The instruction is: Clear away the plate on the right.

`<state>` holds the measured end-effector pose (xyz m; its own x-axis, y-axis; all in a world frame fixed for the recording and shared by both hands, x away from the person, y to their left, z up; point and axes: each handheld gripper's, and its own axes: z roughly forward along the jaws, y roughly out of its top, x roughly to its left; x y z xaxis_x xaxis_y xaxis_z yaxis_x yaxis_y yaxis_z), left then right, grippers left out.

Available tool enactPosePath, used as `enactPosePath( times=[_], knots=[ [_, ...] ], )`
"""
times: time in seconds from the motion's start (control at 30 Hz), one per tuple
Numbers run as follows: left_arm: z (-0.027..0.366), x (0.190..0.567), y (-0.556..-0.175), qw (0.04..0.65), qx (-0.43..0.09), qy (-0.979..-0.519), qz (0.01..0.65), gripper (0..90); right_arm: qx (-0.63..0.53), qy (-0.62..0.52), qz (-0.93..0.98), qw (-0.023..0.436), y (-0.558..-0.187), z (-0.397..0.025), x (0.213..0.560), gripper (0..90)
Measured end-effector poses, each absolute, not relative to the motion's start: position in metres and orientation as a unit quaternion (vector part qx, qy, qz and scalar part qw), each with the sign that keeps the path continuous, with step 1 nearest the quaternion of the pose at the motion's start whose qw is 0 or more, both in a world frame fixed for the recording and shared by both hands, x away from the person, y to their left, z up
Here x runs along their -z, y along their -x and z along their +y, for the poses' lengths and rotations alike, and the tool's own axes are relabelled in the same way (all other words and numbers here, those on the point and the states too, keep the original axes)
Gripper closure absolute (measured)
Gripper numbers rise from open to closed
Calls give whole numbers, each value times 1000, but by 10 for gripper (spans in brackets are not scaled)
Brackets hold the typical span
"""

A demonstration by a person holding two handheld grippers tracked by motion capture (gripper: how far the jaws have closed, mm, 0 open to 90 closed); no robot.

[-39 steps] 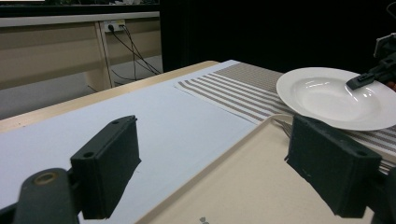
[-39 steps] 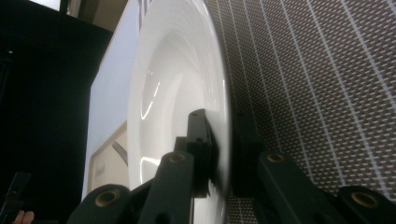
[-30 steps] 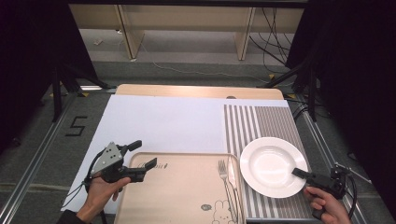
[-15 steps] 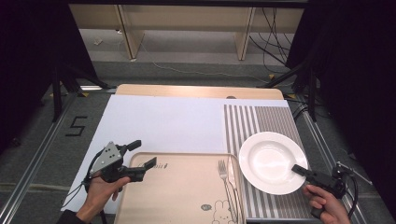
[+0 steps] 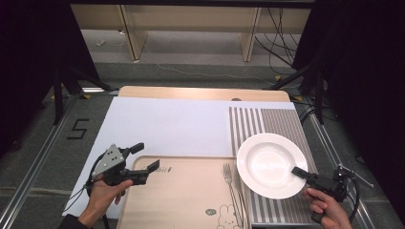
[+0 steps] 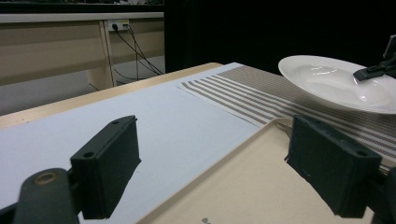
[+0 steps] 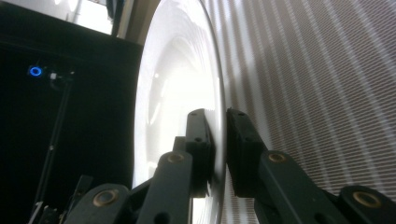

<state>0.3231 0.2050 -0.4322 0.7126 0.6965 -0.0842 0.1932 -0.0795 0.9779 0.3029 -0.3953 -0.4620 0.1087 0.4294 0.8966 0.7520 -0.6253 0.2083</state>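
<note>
A white plate (image 5: pixel 267 162) hangs slightly above the striped placemat (image 5: pixel 279 124), its left rim near the tray's right edge. My right gripper (image 5: pixel 300 173) is shut on the plate's near right rim. In the right gripper view both pads (image 7: pixel 201 135) pinch the rim of the plate (image 7: pixel 173 93). My left gripper (image 5: pixel 145 157) stands open over the tray's far left corner, with nothing between its fingers. The left gripper view shows its wide gap (image 6: pixel 219 172) and, farther off, the plate (image 6: pixel 331 79) raised off the placemat (image 6: pixel 243 93).
A beige tray (image 5: pixel 186 195) with a rabbit print lies at the table's near edge, a fork (image 5: pixel 230 179) on its right side. A white sheet (image 5: pixel 167 126) covers the table's left and middle. The wooden table edge (image 5: pixel 200 93) runs along the back.
The plate has shifted a little to the left and away, carried by my right gripper. My left gripper has stayed where it was.
</note>
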Motion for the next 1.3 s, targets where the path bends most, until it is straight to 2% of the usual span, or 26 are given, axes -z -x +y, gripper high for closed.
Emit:
enactPosePath(
  times=[0.3,0.37,0.53,0.67,1.3],
  knots=[
    [205,432,-323,602,-210,-703,315,161,529,715,-426,166,-306,-383,464,807],
    [205,432,-323,602,-210,-702,315,161,534,707,-436,157,-306,-380,466,808],
    [205,432,-323,602,-210,-702,316,161,529,706,-436,180,-308,-371,463,809],
    [206,432,-323,603,-210,-701,317,161,530,698,-449,172,-309,-364,464,808],
    [206,432,-324,605,-207,-698,322,161,519,675,-473,228,-315,-329,464,808]
  ],
)
